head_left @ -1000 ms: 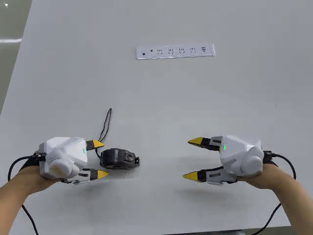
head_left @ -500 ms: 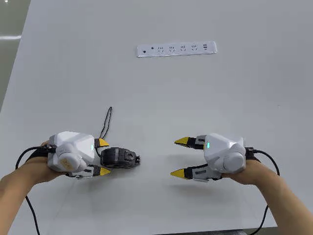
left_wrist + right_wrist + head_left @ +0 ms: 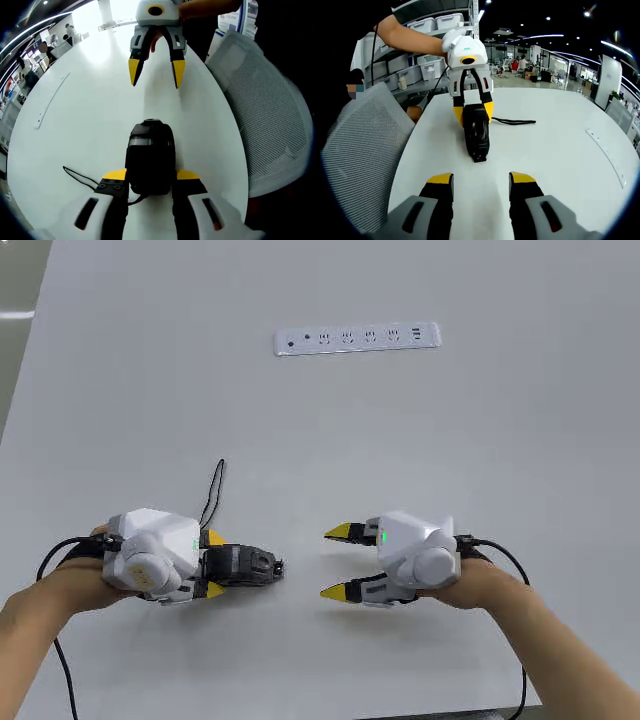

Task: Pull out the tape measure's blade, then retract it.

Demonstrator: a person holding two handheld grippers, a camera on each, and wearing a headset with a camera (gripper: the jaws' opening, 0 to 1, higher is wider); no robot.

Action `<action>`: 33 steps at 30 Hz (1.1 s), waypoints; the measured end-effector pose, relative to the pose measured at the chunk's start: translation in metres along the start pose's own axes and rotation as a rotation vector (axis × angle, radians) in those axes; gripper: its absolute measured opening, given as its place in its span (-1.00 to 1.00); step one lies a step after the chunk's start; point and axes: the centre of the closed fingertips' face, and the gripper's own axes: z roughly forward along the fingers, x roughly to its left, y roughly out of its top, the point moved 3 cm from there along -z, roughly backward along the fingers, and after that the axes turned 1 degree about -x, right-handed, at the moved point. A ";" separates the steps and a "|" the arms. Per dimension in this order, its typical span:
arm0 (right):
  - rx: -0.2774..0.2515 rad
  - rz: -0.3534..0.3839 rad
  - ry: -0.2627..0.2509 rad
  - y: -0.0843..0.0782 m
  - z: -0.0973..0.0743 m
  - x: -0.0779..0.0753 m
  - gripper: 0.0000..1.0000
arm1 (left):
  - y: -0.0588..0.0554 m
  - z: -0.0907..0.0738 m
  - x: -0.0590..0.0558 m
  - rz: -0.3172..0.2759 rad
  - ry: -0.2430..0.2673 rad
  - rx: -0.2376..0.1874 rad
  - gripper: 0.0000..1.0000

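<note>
While the blade sits wholly inside the case, we judge the task barely begun: both the pull and the retraction are left to do. From the head view we see the black, round-cased tape measure (image 3: 245, 564) lying on the pale grey table (image 3: 300, 420), the left gripper (image 3: 214, 563) closed around its rear, and the right gripper (image 3: 336, 562) spread wide, near the case mouth but apart from it. A white power strip (image 3: 357, 337) lies far up the table. Through the left gripper view, our yellow jaw tips press both flanks of the case, its thin black cord (image 3: 80, 176) trailing aside. Through the right gripper view, the blade's end hook (image 3: 479, 158) faces our parted jaws. Pale plastic storage bins (image 3: 442, 22) line shelves behind; we cannot tell their contents.
</note>
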 end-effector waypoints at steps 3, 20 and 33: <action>-0.005 0.001 0.009 0.001 0.008 0.000 -0.13 | 0.000 0.000 0.000 -0.007 0.000 -0.004 -0.40; 0.005 -0.036 0.067 0.002 0.049 0.001 -0.38 | -0.001 0.000 0.000 -0.050 0.013 -0.005 -0.44; 0.007 -0.058 0.091 0.004 0.066 -0.003 -0.61 | -0.001 -0.001 0.000 -0.053 0.010 -0.008 -0.44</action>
